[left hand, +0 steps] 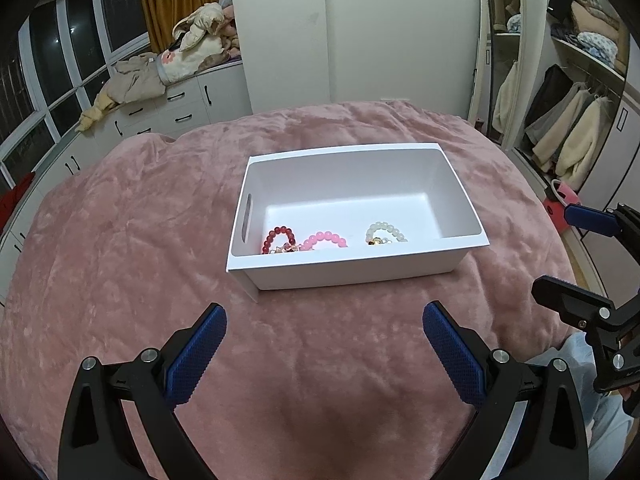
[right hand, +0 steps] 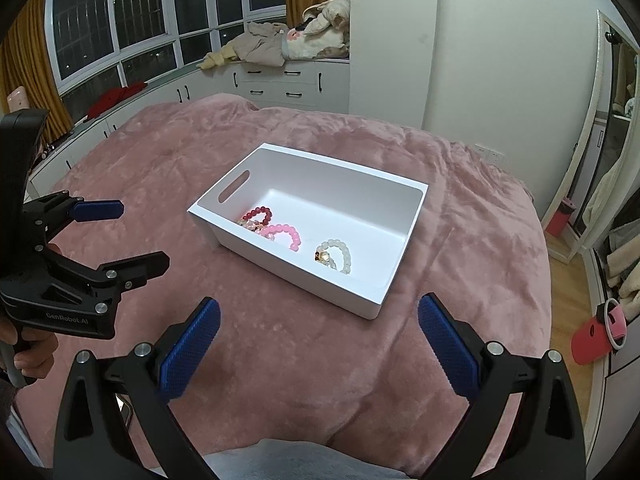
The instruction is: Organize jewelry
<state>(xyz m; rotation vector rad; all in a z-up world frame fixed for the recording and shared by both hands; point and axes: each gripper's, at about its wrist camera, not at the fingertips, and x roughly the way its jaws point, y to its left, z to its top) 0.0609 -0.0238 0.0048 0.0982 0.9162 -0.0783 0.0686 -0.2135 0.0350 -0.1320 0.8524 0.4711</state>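
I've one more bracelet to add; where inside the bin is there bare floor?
Free: the white bin's far half, between the bracelets and its back wall. Crowded: the near-left corner, where the dark red bracelet and pink bracelet bunch; the white bracelet lies apart.

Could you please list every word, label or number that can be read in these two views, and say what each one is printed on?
"GenRobot.AI": on the black body of the left gripper, seen in the right wrist view.
Nothing else is readable: the white box, the bracelets and the pink blanket carry no visible text.
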